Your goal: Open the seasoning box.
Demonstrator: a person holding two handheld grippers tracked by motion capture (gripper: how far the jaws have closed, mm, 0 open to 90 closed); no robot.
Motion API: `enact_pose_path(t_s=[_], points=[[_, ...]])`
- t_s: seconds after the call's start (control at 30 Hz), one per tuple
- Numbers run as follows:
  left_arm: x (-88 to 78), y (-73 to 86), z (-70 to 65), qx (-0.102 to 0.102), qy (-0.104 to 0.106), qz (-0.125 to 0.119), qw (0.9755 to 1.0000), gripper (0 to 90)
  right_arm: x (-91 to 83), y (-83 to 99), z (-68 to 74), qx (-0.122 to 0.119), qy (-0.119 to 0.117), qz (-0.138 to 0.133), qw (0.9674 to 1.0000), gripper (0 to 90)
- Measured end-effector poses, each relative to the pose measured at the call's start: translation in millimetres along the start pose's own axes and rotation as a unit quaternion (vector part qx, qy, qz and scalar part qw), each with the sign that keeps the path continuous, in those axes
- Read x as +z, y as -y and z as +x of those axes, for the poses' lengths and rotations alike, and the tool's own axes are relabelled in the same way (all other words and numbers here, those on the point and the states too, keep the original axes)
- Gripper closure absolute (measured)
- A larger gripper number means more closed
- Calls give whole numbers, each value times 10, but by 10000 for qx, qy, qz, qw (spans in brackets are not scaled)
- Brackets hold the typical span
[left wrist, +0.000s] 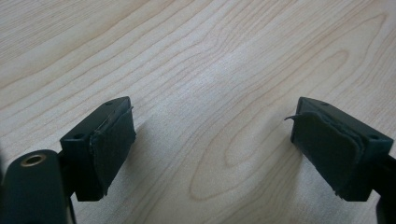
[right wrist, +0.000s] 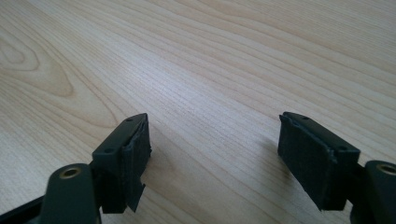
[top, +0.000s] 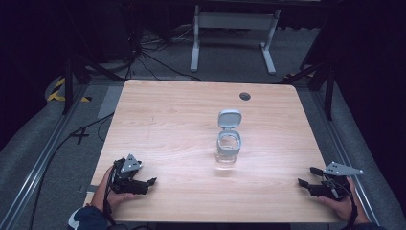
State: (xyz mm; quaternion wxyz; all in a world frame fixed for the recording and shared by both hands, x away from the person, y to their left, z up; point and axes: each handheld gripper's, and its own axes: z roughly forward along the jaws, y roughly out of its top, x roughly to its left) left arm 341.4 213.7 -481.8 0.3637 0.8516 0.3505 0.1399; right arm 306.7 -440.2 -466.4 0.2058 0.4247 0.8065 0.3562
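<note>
— Where do things stand on your end?

— I have the left claw [top: 152, 181] resting low at the near left corner of the surface [top: 172, 120], jaws apart with nothing between them. The right claw [top: 306, 177] sits at the near right corner, jaws spread wide and empty too. The clear jar [top: 228, 151] stands upright near the middle, well apart from both, its grey flip lid [top: 229, 119] tipped up and back on the far side.

— So what would you do first?

— I'd judge the lid needs closing. I'd steady the jar body with one claw, gripping low on the glass so it doesn't skid, then come over the top with the other and press the lid down from behind, gently, since clear walls look slippery.

— Anything in the way?

— Nothing between me and the jar. There's a small dark hole [top: 245, 96] near the far edge, and a white frame [top: 233, 21] on the floor beyond, both clear of my path.
</note>
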Motion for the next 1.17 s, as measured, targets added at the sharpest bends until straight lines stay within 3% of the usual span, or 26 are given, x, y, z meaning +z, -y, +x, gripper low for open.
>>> enact_pose_path(t_s=[1.17], points=[[6, -9, 11, -51, -12, 13, 10000, 145, 5, -5, -8, -58, -40, 12, 10000, 250]])
